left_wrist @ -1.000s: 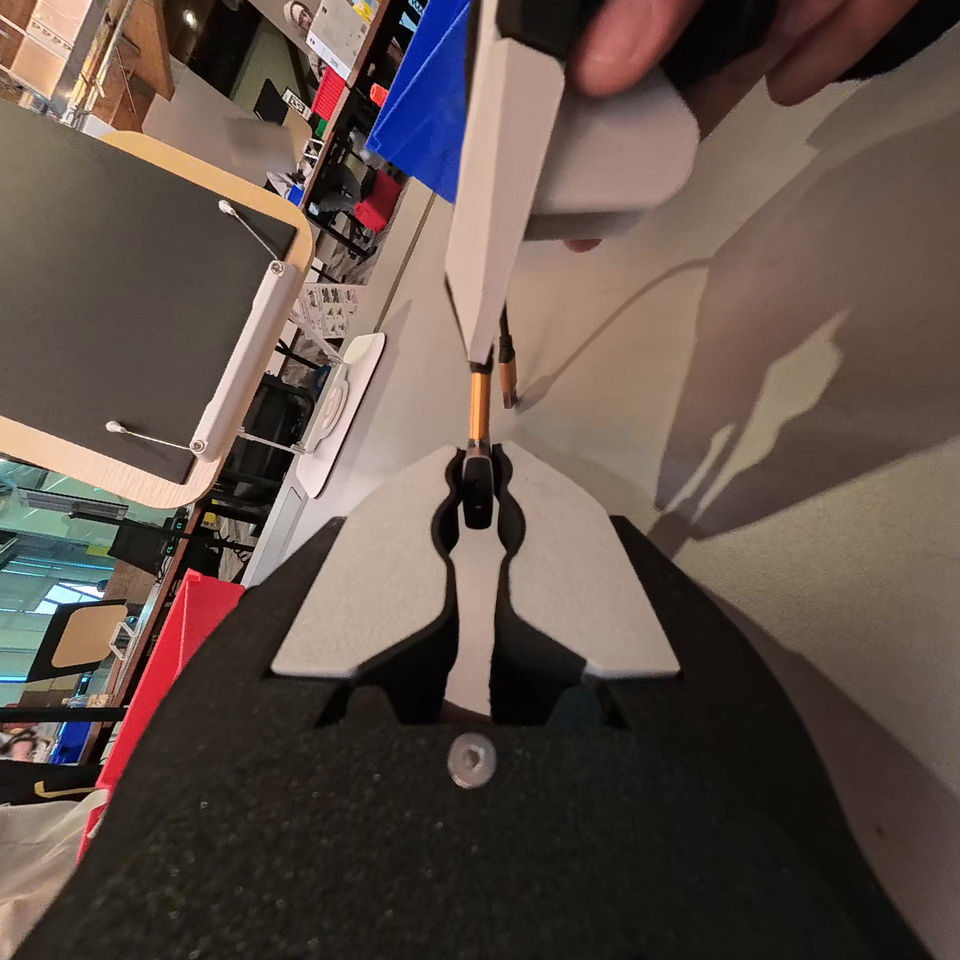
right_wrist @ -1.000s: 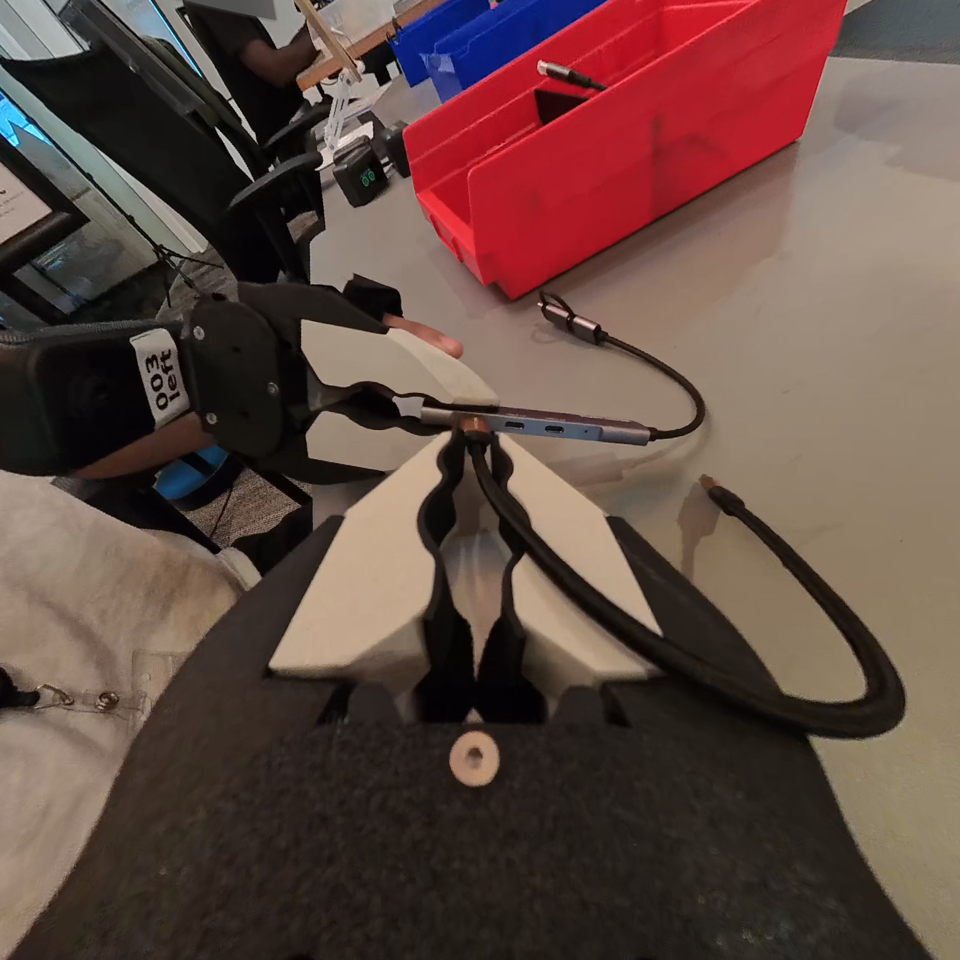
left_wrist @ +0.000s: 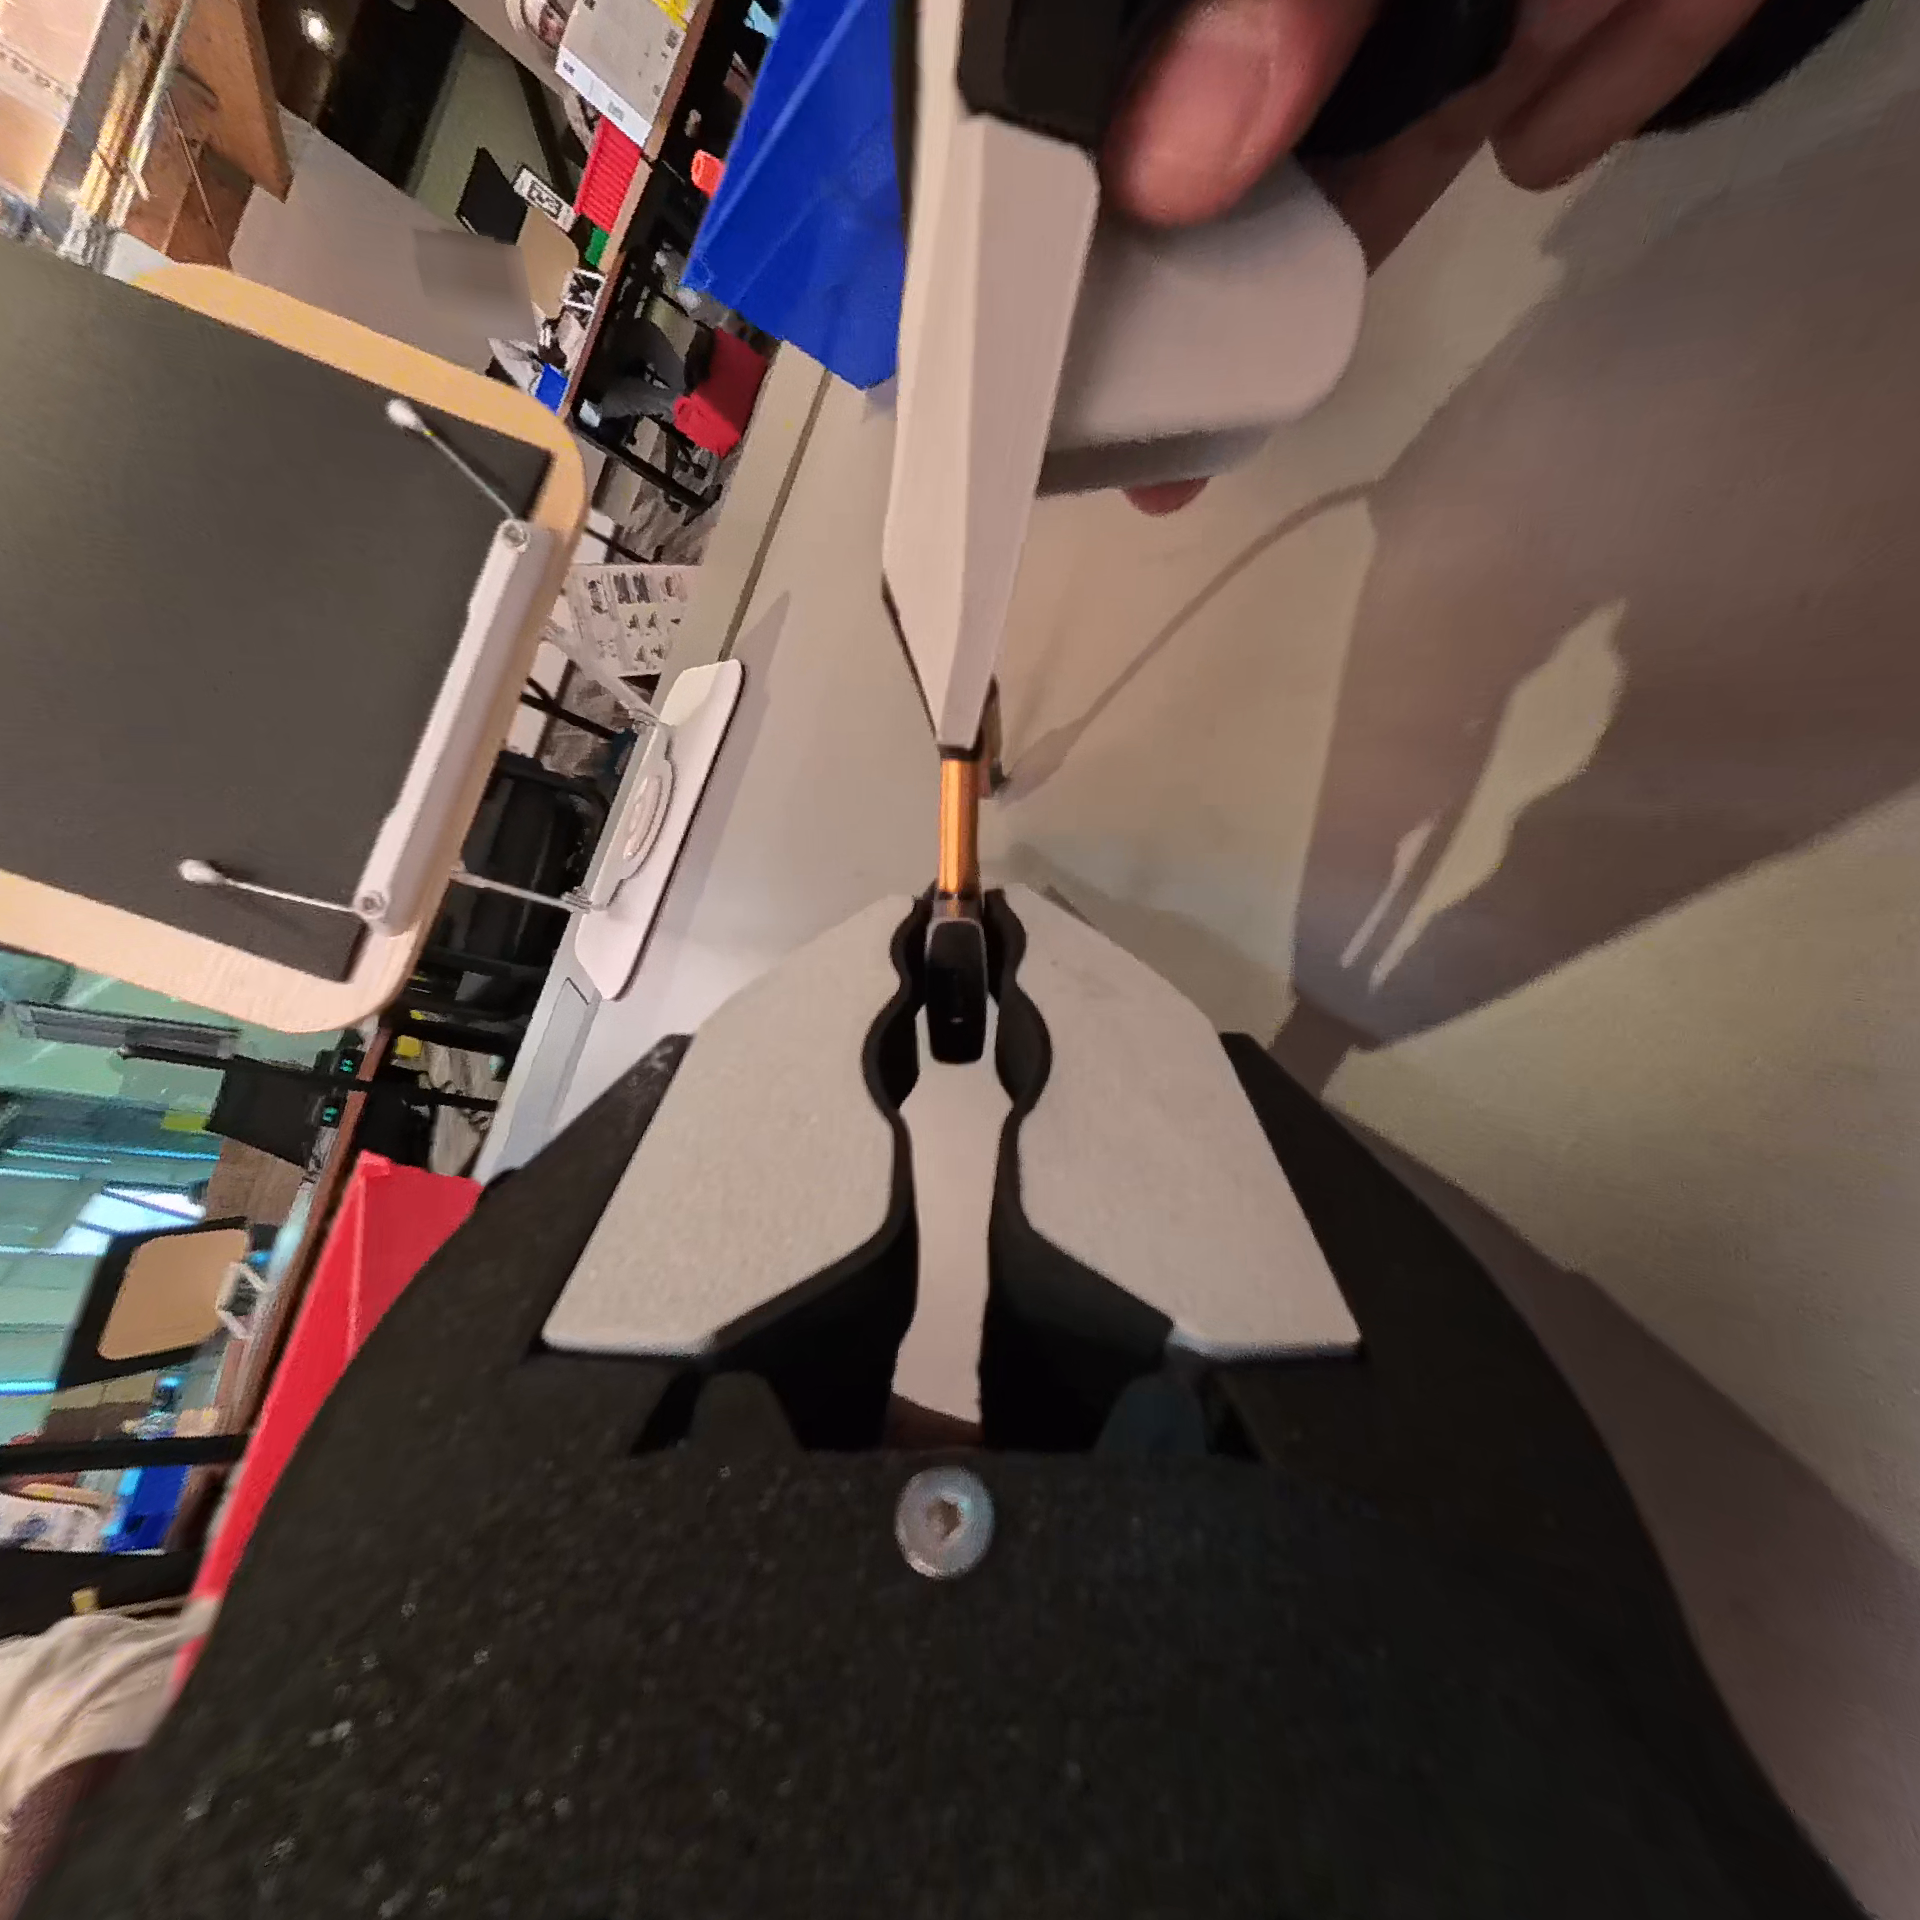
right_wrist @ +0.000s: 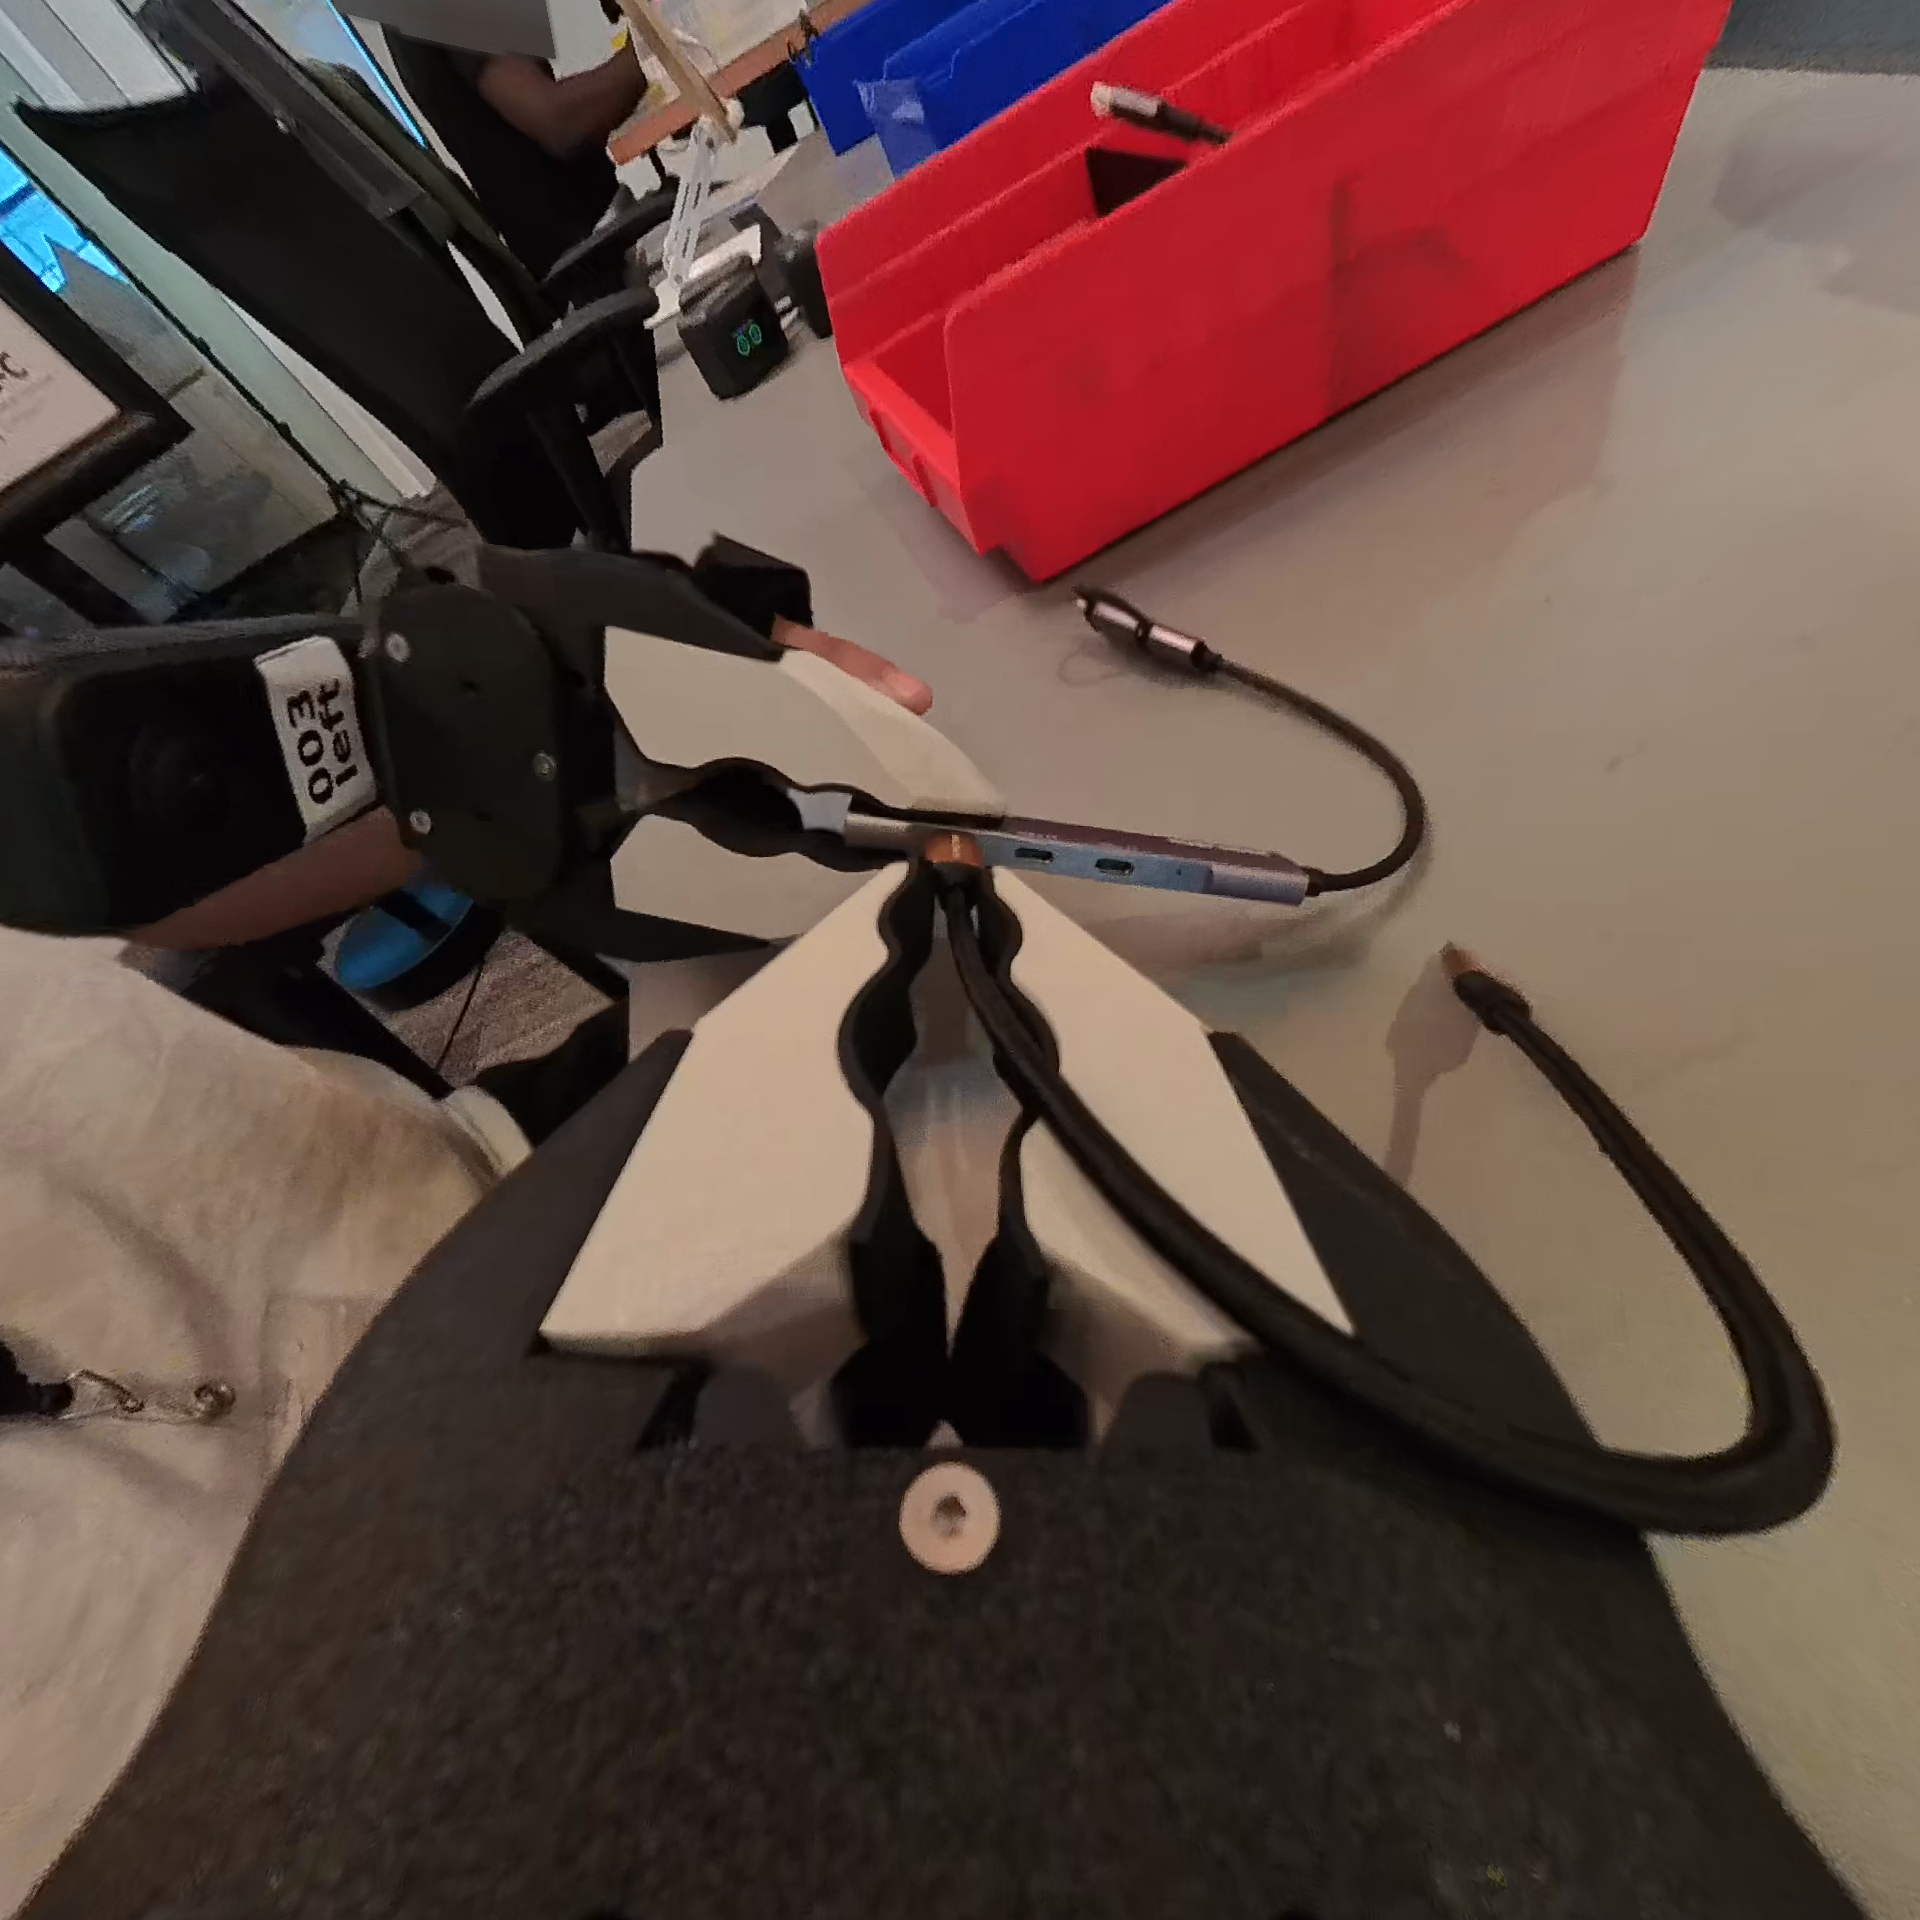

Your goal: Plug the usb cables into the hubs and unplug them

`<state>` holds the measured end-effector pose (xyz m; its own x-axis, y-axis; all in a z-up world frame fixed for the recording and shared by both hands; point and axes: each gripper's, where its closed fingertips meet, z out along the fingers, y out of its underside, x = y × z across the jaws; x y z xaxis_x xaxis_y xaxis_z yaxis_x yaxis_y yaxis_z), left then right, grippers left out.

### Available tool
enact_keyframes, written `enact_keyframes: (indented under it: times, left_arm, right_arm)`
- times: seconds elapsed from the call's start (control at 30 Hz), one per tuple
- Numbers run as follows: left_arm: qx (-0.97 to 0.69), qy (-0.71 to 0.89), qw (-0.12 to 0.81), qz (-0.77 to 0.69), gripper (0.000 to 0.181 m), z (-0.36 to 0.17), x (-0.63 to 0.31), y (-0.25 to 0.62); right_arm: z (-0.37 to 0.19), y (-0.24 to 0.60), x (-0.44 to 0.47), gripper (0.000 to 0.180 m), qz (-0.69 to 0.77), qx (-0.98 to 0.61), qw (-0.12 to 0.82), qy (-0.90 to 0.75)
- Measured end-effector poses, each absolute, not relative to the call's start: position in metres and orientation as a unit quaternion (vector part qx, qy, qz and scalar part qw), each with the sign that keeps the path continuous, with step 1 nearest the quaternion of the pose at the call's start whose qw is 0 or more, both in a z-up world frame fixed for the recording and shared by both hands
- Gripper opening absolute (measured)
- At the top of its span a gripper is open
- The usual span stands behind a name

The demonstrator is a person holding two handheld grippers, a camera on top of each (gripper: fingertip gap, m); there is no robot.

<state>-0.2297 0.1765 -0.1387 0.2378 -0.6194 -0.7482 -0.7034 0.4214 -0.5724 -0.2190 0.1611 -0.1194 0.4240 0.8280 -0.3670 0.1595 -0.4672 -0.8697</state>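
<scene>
My left gripper point(left_wrist: 956, 914) is shut on one end of a slim grey USB hub point(right_wrist: 1143, 862), seen end-on in the left wrist view point(left_wrist: 956, 997). It holds the hub just above the table. My right gripper point(right_wrist: 945, 883) is shut on the copper connector point(right_wrist: 951, 850) of a thick black cable point(right_wrist: 1558, 1455). The connector sits against the hub's side, next to two open ports. I cannot tell how deep it sits. The connector shows orange in the left wrist view point(left_wrist: 956, 831). The cable's free end point(right_wrist: 1465, 966) lies on the table. The hub's own short lead ends in a plug point(right_wrist: 1143, 634).
A red bin point(right_wrist: 1299, 312) with a cable plug point(right_wrist: 1153, 109) in it stands at the back of the grey table point(right_wrist: 1662, 727). Blue bins point(right_wrist: 935, 62) stand behind it. A person's light sleeve point(right_wrist: 156, 1195) is at the left. Office chairs point(right_wrist: 468, 312) stand beyond the table edge. My left and right fingertips are right by each other.
Almost nothing has changed. Both grippers keep the same grip, and the connector stays at the hub's side. The views have shifted only slightly.
</scene>
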Motion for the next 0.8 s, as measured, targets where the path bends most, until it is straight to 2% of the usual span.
enact_keyframes:
  times: [0.03,0.13,0.23,0.4,0.63,0.8]
  left_arm:
    - [-0.544,0.607,0.579,0.022,0.009,-0.136,-0.23,0.177]
    - [-0.567,0.568,0.597,-0.012,0.009,-0.124,-0.237,0.186]
    - [-0.6,0.511,0.612,-0.072,0.009,-0.11,-0.249,0.195]
    - [-0.633,0.41,0.608,-0.249,0.009,-0.086,-0.253,0.193]
    - [-0.608,0.339,0.546,-0.466,0.009,-0.062,-0.249,0.173]
    - [-0.605,0.313,0.543,-0.491,0.009,-0.058,-0.254,0.177]
  right_arm:
    - [-0.115,0.162,-0.219,0.007,0.422,-0.74,0.407,-0.329]
    - [-0.108,0.166,-0.216,0.032,0.409,-0.731,0.434,-0.331]
    - [-0.109,0.172,-0.204,0.033,0.4,-0.736,0.443,-0.319]
    - [-0.111,0.187,-0.193,0.049,0.393,-0.749,0.46,-0.271]
    - [-0.112,0.177,-0.205,0.053,0.408,-0.726,0.461,-0.306]
    - [-0.096,0.176,-0.196,0.053,0.443,-0.712,0.461,-0.29]
